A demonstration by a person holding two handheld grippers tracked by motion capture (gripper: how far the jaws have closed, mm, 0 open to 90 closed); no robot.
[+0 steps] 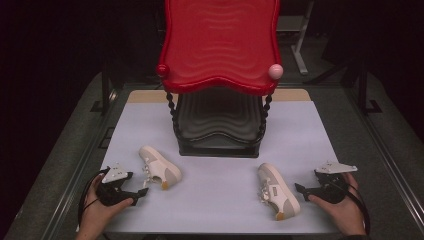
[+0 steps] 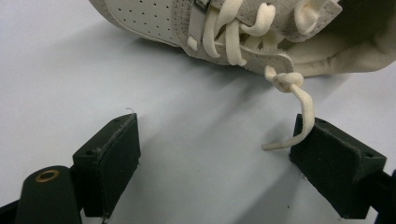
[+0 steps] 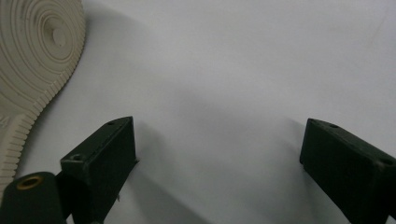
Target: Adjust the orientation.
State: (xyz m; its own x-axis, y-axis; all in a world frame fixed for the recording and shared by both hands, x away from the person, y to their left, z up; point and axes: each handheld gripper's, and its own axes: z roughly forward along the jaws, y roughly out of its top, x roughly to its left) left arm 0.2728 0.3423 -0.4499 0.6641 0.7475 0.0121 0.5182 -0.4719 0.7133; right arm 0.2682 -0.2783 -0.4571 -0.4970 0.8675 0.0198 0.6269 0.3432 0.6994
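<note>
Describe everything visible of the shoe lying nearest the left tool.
The left shoe is a white low-top sneaker with grey suede-like panels, perforated leather-like toe and cream laces. It lies tipped on its side on the pale table, in front of the red-topped rack. One knotted lace end trails loose, touching the inner face of one jaw of the open left tool. Nothing grips the shoe.

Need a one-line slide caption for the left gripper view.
Open left hand-held gripper facing a white sneaker, loose lace end touching one jaw.
</note>
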